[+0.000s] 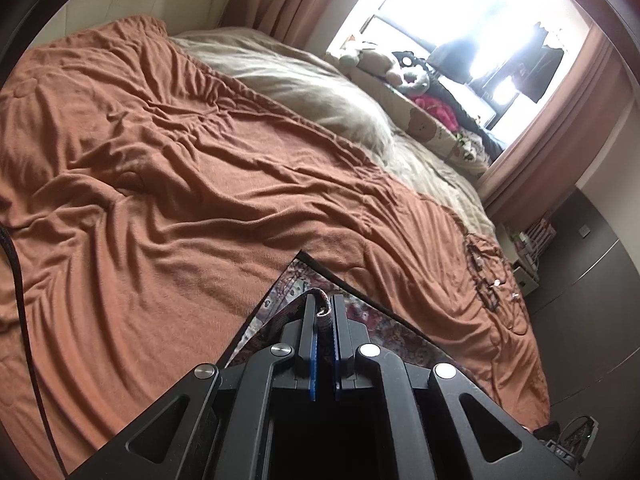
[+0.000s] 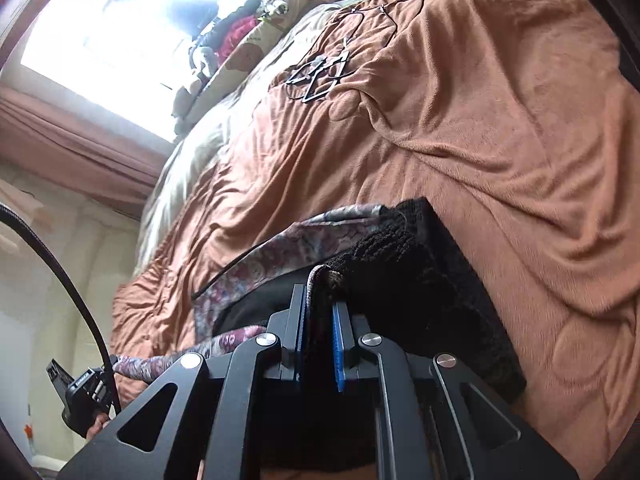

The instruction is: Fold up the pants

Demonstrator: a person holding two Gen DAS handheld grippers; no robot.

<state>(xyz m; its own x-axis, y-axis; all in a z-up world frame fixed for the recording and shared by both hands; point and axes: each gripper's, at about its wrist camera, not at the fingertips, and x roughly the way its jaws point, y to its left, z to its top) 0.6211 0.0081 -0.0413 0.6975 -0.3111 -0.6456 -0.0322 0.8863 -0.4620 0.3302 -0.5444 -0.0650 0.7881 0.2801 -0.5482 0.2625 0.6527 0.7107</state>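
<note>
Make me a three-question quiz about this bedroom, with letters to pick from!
1. Where do the wire hangers lie?
A. on the orange blanket
B. on the floor
C. on the curtain rod

2. What colour is the blanket on the bed?
A. blue
B. orange-brown
C. white

3. What is the left tool doing?
A. gaping wide with nothing in it
B. pinching the patterned pants
C. gripping a pillow

Answers:
1 A, the hangers rest on the blanket near the bed's edge.
2 B, orange-brown cloth covers most of the bed.
3 B, its fingers are closed on an edge of the floral pants; the right tool pinches them too.
</note>
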